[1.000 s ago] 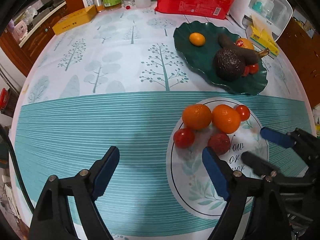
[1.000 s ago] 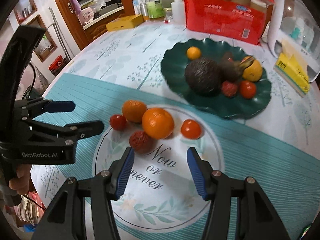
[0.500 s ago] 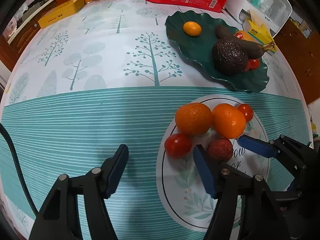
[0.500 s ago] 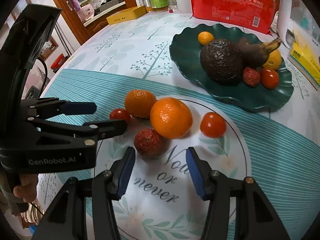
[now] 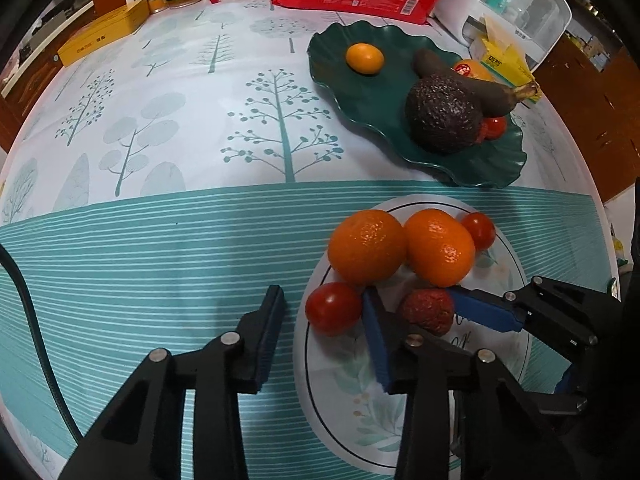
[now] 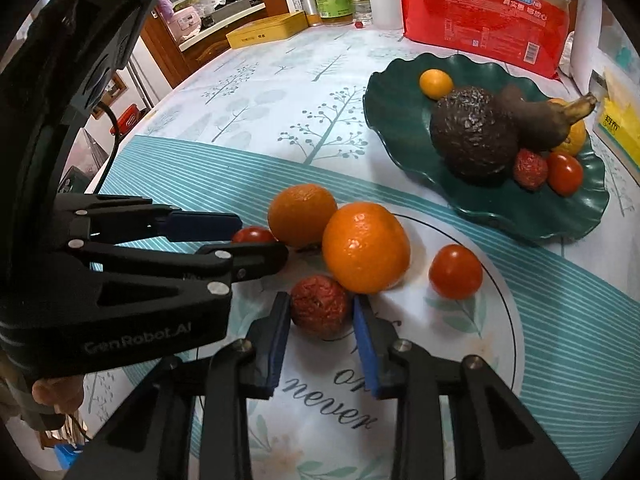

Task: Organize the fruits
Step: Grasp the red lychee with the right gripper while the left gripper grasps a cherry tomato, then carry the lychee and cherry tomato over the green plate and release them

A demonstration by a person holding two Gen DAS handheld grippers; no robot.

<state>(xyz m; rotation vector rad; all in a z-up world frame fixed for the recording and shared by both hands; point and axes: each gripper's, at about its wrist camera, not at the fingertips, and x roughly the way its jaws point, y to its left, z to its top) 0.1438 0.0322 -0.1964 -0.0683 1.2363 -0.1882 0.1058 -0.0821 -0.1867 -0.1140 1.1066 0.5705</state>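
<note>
The tabletop [image 5: 160, 240] is carrying a green plate [image 6: 404, 80] that is holding an avocado [image 6: 474, 136], a banana [image 6: 536, 120] and small fruits. Near it, on the white mat [image 6: 460, 360], two oranges [image 6: 366, 248] are sitting touching each other, with a tomato [image 5: 334, 310] and a lychee [image 6: 320, 306] just beside them. The left gripper [image 5: 320, 334] is straddling the tomato, fingers apart, not touching it. The right gripper [image 6: 320, 332] is flanking the lychee, fingers close against it; whether they are clamping it I cannot tell.
</note>
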